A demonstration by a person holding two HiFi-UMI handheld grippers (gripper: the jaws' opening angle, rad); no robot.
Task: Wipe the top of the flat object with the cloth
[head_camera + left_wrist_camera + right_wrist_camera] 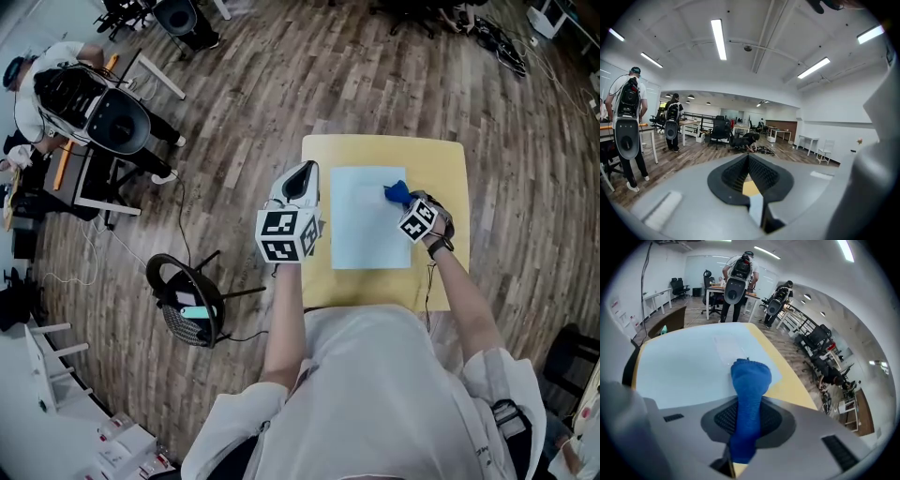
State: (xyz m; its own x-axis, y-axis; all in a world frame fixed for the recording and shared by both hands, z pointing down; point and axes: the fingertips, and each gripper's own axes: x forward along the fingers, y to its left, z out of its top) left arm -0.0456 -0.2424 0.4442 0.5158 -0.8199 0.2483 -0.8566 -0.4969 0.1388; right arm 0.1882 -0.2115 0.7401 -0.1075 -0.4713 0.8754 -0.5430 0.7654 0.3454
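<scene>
The right gripper point(749, 414) is clamped on a blue cloth point(750, 380), which runs up between the jaws and bunches into a rounded wad past their tips. The wad rests on a pale blue sheet point(366, 234), at about 2 o'clock on it in the head view, near its right edge. The sheet lies flat on a yellow table point(441, 159), inside the tabletop edges on all sides.

The left gripper point(749, 165) has its jaws closed together with nothing between them (its own view looks out across the room, not at the table). In the head view it hovers at 9 o'clock from the sheet, over the table's left edge and apart from the cloth.

On the wooden floor point(281, 84), at 8 o'clock from the table, stands a black stool point(187, 298).
</scene>
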